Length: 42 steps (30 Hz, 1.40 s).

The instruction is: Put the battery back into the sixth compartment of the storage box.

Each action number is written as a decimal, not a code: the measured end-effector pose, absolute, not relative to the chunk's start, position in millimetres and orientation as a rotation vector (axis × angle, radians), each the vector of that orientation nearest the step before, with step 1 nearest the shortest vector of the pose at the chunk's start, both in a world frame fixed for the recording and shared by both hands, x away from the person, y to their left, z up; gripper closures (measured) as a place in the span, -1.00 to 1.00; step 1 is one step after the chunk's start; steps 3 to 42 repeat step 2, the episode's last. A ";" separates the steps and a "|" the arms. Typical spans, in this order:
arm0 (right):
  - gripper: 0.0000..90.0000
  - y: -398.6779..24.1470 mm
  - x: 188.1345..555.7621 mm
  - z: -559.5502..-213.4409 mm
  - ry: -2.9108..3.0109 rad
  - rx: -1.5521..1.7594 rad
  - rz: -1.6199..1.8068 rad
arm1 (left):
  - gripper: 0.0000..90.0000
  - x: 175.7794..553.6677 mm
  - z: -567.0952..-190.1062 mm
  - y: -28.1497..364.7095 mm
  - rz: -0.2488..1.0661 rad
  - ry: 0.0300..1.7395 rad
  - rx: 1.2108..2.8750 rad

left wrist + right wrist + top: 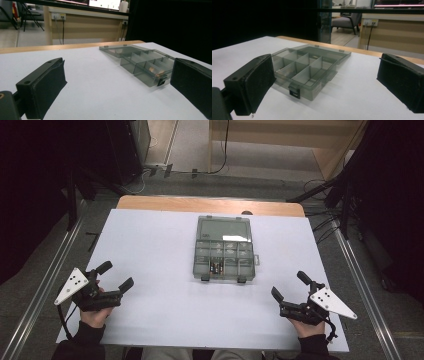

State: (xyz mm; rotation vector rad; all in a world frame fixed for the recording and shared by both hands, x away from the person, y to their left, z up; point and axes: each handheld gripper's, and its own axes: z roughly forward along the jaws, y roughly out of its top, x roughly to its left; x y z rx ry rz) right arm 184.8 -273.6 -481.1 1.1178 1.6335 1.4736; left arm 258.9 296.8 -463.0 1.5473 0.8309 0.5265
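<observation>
A grey see-through compartment box (223,251) lies open in the middle of the white table, its lid folded flat toward the far side. Dark small items sit in a front compartment (216,267). My left gripper (116,276) rests near the table's front left, held by a hand, jaws wide apart with nothing between them. My right gripper (289,284) rests at the front right, also open and empty. The box (143,62) appears to the right in the left gripper view, and the box (305,68) lies ahead between the jaws in the right gripper view.
The white sheet (150,250) covers a wooden table whose far edge (210,205) shows bare wood. Beyond it are cables on the floor (165,170) and wooden furniture (280,140). Metal rails (55,265) run along both sides.
</observation>
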 end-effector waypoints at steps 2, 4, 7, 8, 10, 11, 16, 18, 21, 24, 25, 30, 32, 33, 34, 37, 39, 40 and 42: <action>-0.96 -274.9 184.1 -481.8 1.613 1.123 1.462 | -1.00 259.5 -463.2 297.5 0.523 0.836 1.544; -0.96 -274.9 184.1 -481.8 1.613 1.123 1.462 | -1.00 259.5 -463.2 297.5 0.523 0.836 1.544; -0.96 -274.9 184.1 -481.8 1.613 1.123 1.462 | -1.00 259.5 -463.2 297.5 0.523 0.836 1.544; -0.96 -274.9 184.1 -481.8 1.613 1.123 1.462 | -1.00 259.5 -463.2 297.5 0.523 0.836 1.544; -0.96 -274.9 184.1 -481.8 1.613 1.123 1.462 | -1.00 259.5 -463.2 297.5 0.523 0.836 1.544; -0.96 -274.9 184.1 -481.8 1.613 1.123 1.462 | -1.00 259.5 -463.2 297.5 0.523 0.836 1.544; -0.96 -274.9 184.1 -481.8 1.613 1.123 1.462 | -1.00 259.5 -463.2 297.5 0.523 0.836 1.544; -0.96 -274.9 184.1 -481.8 1.613 1.123 1.462 | -1.00 259.5 -463.2 297.5 0.523 0.836 1.544; -0.96 -274.9 184.1 -481.8 1.613 1.123 1.462 | -1.00 259.5 -463.2 297.5 0.523 0.836 1.544; -0.96 -274.9 184.1 -481.8 1.613 1.123 1.462 | -1.00 259.5 -463.2 297.5 0.523 0.836 1.544; -0.96 -274.9 184.1 -481.8 1.613 1.123 1.462 | -1.00 259.5 -463.2 297.5 0.523 0.836 1.544; -0.96 -274.9 184.1 -481.8 1.613 1.123 1.462 | -1.00 259.5 -463.2 297.5 0.523 0.836 1.544; -0.96 -274.9 184.1 -481.8 1.613 1.123 1.462 | -1.00 259.5 -463.2 297.5 0.523 0.836 1.544; -0.96 -274.9 184.1 -481.8 1.613 1.123 1.462 | -1.00 259.5 -463.2 297.5 0.523 0.836 1.544; -0.96 -274.9 184.1 -481.8 1.613 1.123 1.462 | -1.00 259.5 -463.2 297.5 0.523 0.836 1.544; -0.96 -274.9 184.1 -481.8 1.613 1.123 1.462 | -1.00 259.5 -463.2 297.5 0.523 0.836 1.544; -0.96 -274.9 184.1 -481.8 1.613 1.123 1.462 | -1.00 259.5 -463.2 297.5 0.523 0.836 1.544; -0.96 -274.9 184.1 -481.8 1.613 1.123 1.462 | -1.00 259.5 -463.2 297.5 0.523 0.836 1.544; -0.96 -274.9 184.1 -481.8 1.613 1.123 1.462 | -1.00 259.5 -463.2 297.5 0.523 0.836 1.544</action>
